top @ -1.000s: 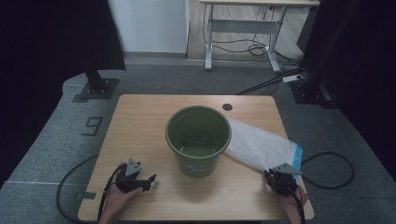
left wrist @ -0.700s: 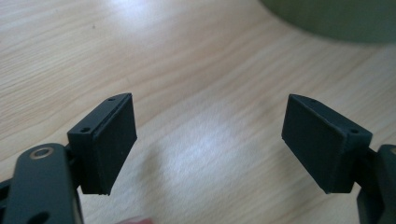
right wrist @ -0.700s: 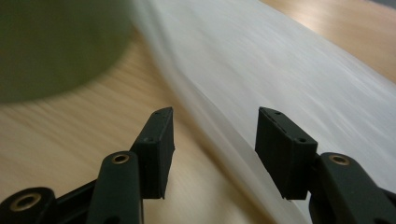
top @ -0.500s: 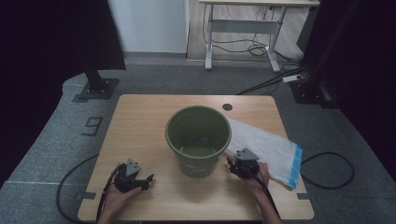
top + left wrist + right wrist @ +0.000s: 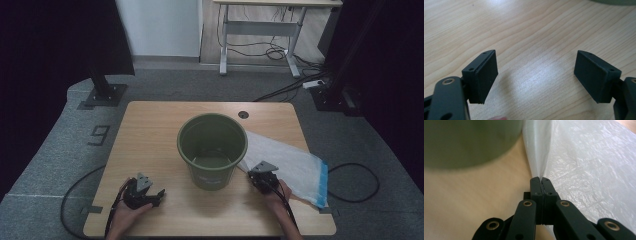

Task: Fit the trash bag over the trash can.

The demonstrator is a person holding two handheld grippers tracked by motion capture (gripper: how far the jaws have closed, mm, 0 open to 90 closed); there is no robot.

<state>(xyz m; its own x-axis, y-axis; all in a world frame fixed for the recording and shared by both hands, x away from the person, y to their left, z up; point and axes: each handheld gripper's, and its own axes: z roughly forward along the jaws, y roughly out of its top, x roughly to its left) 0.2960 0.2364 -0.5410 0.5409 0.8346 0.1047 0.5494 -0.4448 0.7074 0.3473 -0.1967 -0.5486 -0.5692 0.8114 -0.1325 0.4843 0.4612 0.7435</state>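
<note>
A: Two grippers at the near edge of the table (image 5: 150,120), one per hand. High view: left gripper (image 5: 143,192) sits at the near left, well apart from the green bucket (image 5: 212,150); right gripper (image 5: 261,178) sits just right of the bucket's base, at the near edge of the white plastic bag (image 5: 290,165).

B: Jaw state from above?

A: Hard to read — both grippers are small and dark there. The gripper views settle it. Left gripper view: left gripper (image 5: 536,77) has its jaws spread wide over bare wood, nothing between them. Right gripper view: right gripper (image 5: 540,180) has just closed, jaws pressed together on a raised fold of the plastic bag (image 5: 586,165).

B: Where does the bag lie?

A: Flat on the table to the right of the bucket, its far corner tucked behind it. The high view shows a blue strip along the bag's right edge; the right gripper view does not. That view does show the crinkled film and the pinched fold standing up from the pads.

B: Anything cut off or unclear?

A: Bucket (image 5: 469,142) is a blurred green mass at the top left of the right gripper view, rim out of frame. Left gripper view catches just a sliver of the bucket (image 5: 616,2) at the top right edge. Forearms are cut by the bottom edge in the high view.
</note>
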